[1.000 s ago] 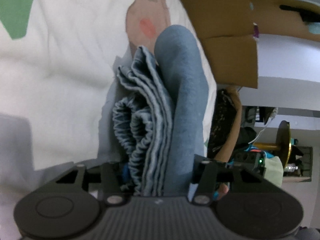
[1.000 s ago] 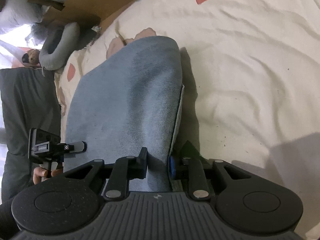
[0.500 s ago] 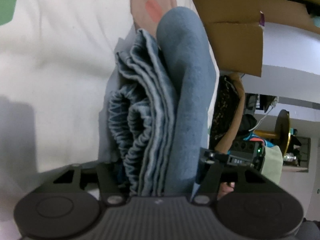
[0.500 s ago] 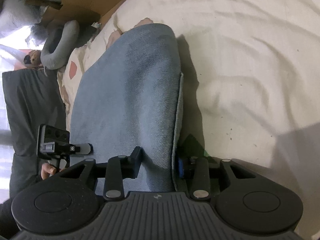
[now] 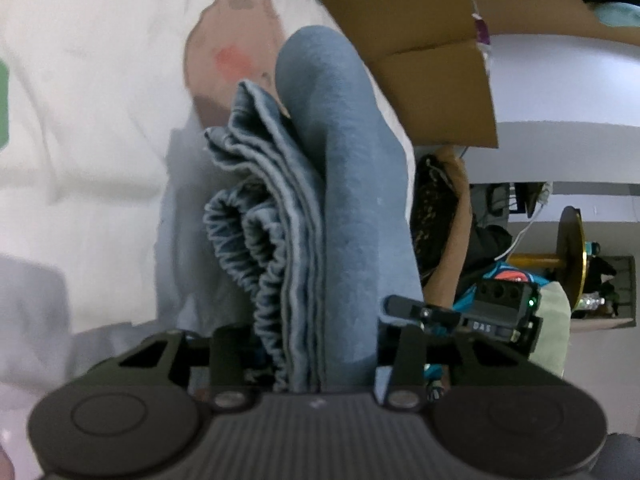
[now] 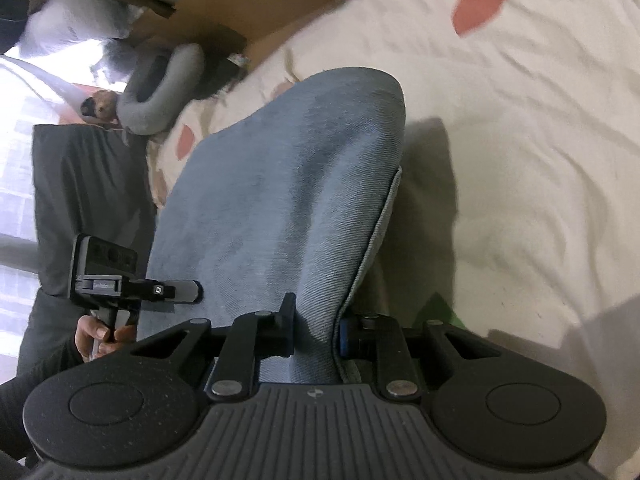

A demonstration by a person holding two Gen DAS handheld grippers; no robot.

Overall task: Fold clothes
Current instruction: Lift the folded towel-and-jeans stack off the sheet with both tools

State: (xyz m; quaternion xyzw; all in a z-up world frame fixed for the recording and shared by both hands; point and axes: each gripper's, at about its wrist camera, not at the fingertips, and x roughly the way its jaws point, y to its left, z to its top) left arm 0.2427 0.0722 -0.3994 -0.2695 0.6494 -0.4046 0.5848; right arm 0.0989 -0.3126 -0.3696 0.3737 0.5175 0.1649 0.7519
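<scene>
Cream bedsheet [image 6: 520, 128] with red and brown patches covers the bed, wrinkled, filling the 12-to-4 o'clock part of the right wrist view. Cardboard box [image 5: 420, 40] stands at 1 o'clock in the left wrist view, past the bed edge. Grey U-shaped pillow [image 6: 160, 84] lies at 10 o'clock in the right view, beside a dark grey cloth [image 6: 92, 200].

Folded blue garment [image 6: 288, 184], denim-like, several layers thick, sits dead centre in both views. Elastic gathered waistband [image 5: 248, 248] shows on its 9 o'clock side in the left view.

Left gripper [image 5: 316, 344]: jaws at medium width, have just been closing, stacked edge of the garment between them and gripped. Right gripper [image 6: 316, 328]: jaws narrow, also just closing, pinching a thinner edge of the same garment. Each gripper shows in the other's view, left one at 9 o'clock with the person's hand [image 6: 100, 332] on its handle.
</scene>
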